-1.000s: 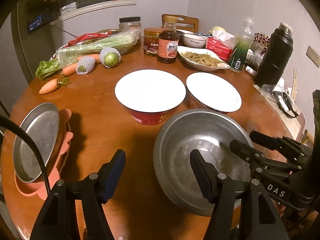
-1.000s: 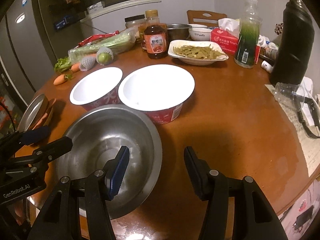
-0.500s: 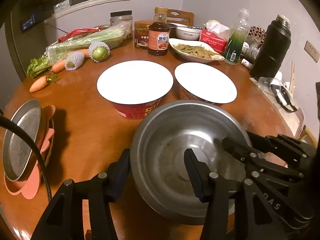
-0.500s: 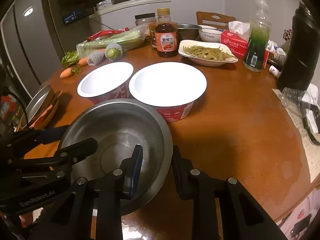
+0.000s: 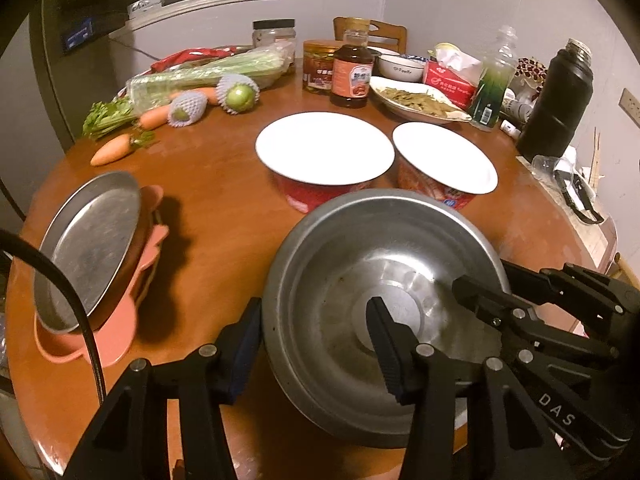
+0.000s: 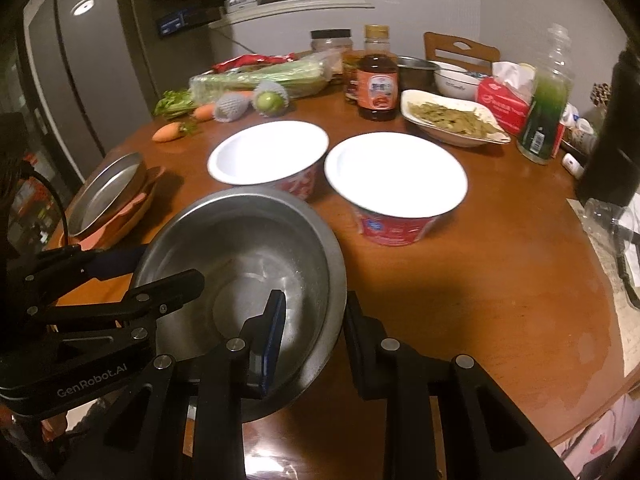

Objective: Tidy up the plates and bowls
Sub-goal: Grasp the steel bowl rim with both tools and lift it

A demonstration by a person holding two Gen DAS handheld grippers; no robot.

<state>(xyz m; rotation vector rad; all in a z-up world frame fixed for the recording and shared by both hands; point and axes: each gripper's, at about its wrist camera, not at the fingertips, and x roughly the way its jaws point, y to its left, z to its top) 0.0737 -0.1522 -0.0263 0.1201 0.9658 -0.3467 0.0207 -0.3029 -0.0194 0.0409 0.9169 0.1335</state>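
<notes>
Table [image 5: 224, 184], round and brown, is crowded with things. Steel bowl [image 5: 384, 280] sits near its front edge, just before two white-lined red bowls [image 5: 324, 148] [image 5: 444, 156] standing side by side. Steel plate [image 5: 88, 240] is propped tilted on pink plates [image 5: 120, 320] at the left edge. Vegetables [image 5: 192, 84] are laid along the far left side, well apart from the steel bowl. Left tool [image 5: 316, 344] is clenched on the steel bowl's left wall, one finger outside, one inside. Right tool [image 6: 312, 332] is clamped on the opposite rim in like manner.
</notes>
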